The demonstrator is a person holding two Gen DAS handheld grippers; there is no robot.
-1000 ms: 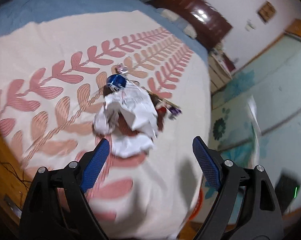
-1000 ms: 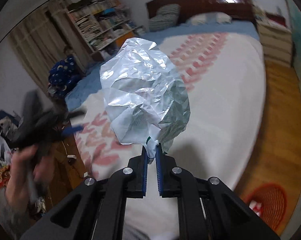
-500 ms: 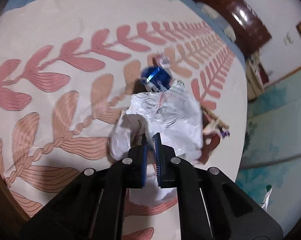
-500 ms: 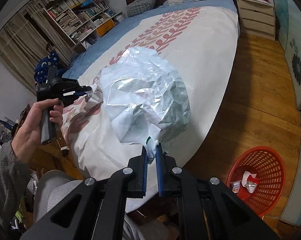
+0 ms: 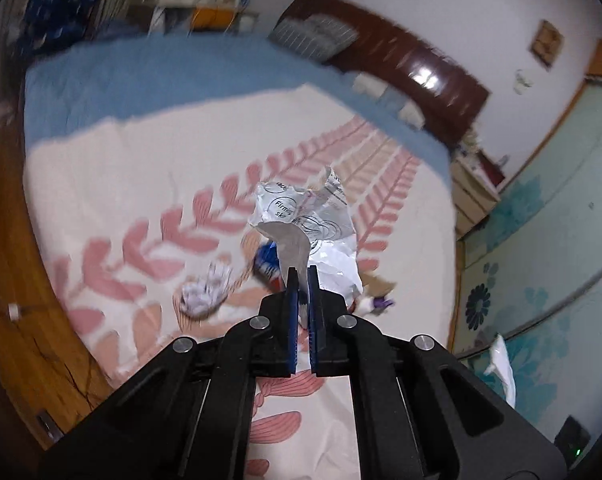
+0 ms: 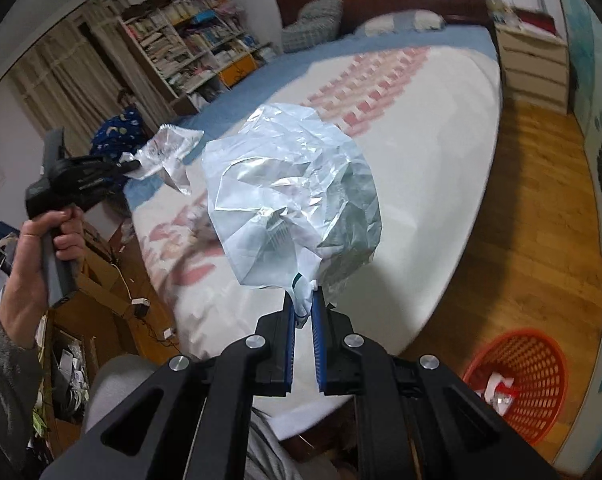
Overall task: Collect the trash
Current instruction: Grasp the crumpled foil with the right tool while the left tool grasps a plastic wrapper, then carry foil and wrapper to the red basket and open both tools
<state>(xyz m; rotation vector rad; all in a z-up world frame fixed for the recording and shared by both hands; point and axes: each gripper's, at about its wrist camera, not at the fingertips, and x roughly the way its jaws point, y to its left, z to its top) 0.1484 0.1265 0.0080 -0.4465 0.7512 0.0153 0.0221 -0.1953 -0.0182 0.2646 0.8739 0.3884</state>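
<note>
Each tool grips trash above the bed (image 5: 121, 168): left tool (image 5: 299, 280) a printed wrapper (image 5: 309, 216), right tool (image 6: 303, 304) crumpled foil (image 6: 293, 196). Scraps (image 5: 205, 292) remain on the bed; the red basket (image 6: 517, 384) beside the bed holds little.

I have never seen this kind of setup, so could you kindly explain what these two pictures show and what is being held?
There is no robot: a person carries a hand-held gripper in each hand, with a fisheye camera looking along its fingers. The left view shows the left hand-held gripper shut on a crinkled printed wrapper, lifted above the bed, where a crumpled paper ball and other scraps lie. The right view shows the right hand-held gripper pinching a silvery foil bag. A red basket stands on the floor.
</note>
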